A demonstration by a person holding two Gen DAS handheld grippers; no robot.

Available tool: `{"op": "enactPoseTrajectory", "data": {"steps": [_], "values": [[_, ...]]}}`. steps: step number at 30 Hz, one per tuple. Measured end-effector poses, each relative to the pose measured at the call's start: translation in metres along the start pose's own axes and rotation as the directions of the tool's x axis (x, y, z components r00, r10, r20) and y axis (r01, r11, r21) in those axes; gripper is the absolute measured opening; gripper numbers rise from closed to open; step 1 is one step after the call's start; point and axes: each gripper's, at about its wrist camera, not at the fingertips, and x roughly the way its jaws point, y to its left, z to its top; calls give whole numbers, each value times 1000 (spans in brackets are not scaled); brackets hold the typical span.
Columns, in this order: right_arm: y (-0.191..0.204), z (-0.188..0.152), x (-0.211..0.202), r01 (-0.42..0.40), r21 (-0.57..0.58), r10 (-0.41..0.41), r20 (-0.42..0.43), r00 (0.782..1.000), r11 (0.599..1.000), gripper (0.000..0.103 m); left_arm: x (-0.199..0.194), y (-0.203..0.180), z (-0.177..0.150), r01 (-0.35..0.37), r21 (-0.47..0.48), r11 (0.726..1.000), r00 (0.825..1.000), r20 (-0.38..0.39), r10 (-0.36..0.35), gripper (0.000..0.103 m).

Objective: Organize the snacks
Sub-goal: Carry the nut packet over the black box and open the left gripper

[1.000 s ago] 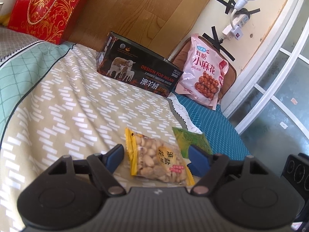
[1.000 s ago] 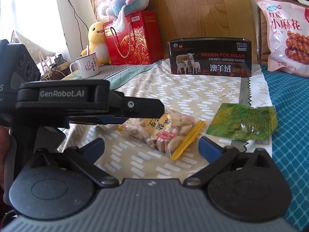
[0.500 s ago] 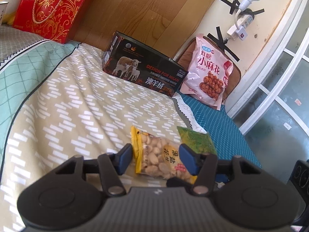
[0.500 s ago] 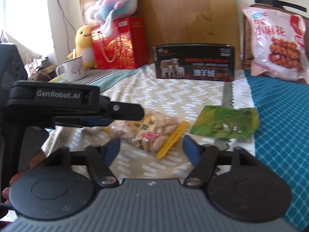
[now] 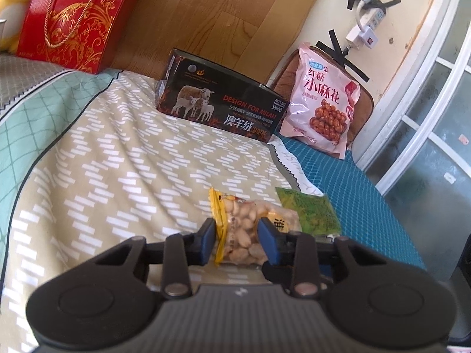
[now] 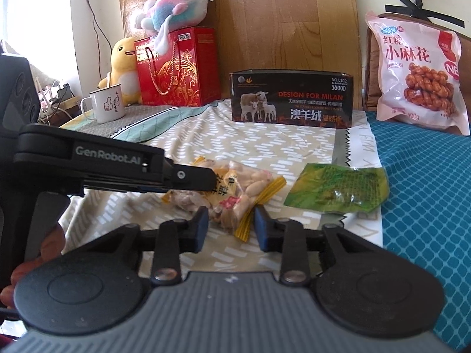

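On the near bedspread (image 5: 123, 176), my left gripper (image 5: 237, 242) had just been closing and pinched the peanut packet (image 5: 253, 229); my right gripper (image 6: 231, 228) had just been closing on its other yellow-sealed end, contact unclear. Step: grasping. Next I judged a joint lift, clear of the green packet (image 6: 335, 191).

**Open bed in the middle, things along the back**

The beige patterned bed cover (image 5: 123, 158) lies bare on the left. At the back stand a black cardboard box with sheep (image 5: 220, 108), a red gift box (image 5: 73, 20) and a pink snack bag (image 5: 321, 108). A flat green packet (image 5: 309, 214) lies just beside the clear peanut packet (image 5: 247, 229).
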Motion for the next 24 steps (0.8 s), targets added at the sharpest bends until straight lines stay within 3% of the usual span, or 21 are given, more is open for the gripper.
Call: {"op": "enactPoseTrajectory", "data": {"steps": [11, 18, 21, 24], "values": [[4, 6, -8, 29, -36, -27, 54, 998, 999, 22, -5, -8, 13, 45, 13, 999, 999, -22, -45, 32], [-23, 78, -2, 35, -30, -29, 181, 983, 999, 20, 10, -24, 103, 103, 75, 992, 994, 28, -106, 32], [-40, 114, 21, 65, -53, -53, 210, 976, 996, 20, 37, -30, 148, 89, 119, 989, 995, 42, -95, 32], [-65, 147, 58, 64, -41, -55, 186, 981, 997, 20, 75, -21, 183, 46, 120, 992, 998, 40, -52, 32]]}}
